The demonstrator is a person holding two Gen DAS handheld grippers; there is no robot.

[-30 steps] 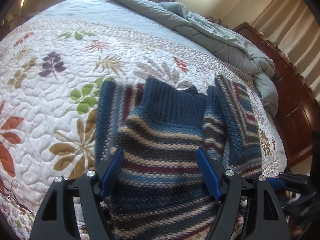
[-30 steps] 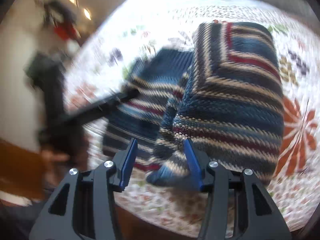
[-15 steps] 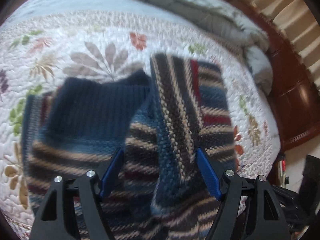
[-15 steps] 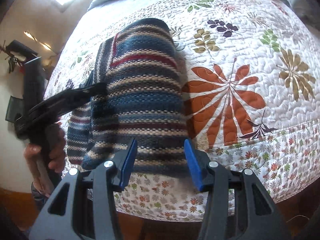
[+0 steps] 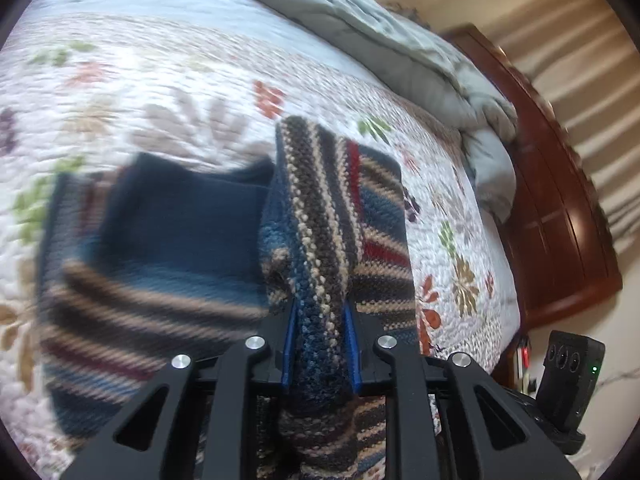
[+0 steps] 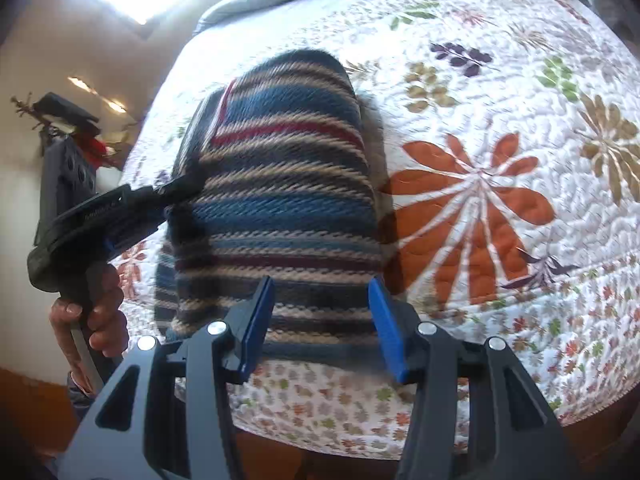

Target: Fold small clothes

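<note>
A small striped knit sweater [image 5: 152, 264], blue, tan, dark and red, lies on a floral quilted bedspread [image 5: 120, 92]. My left gripper [image 5: 320, 344] is shut on a raised fold of the sweater, near its right sleeve [image 5: 344, 200]. In the right wrist view the sweater [image 6: 280, 184] lies ahead and my right gripper [image 6: 322, 320] is open, its blue pads [image 6: 256, 324] over the sweater's near edge and holding nothing. The left gripper [image 6: 120, 216] shows there at the sweater's left side, held by a hand.
A grey duvet [image 5: 380, 48] is bunched at the far side of the bed. A dark wooden headboard [image 5: 560, 208] stands at the right. The bed's front edge [image 6: 360, 432] runs just under my right gripper. A black device [image 5: 568, 380] sits low right.
My left gripper has closed on a fold of the sweater; it was open before. My right gripper has swung to the sweater's near edge and stayed open.
</note>
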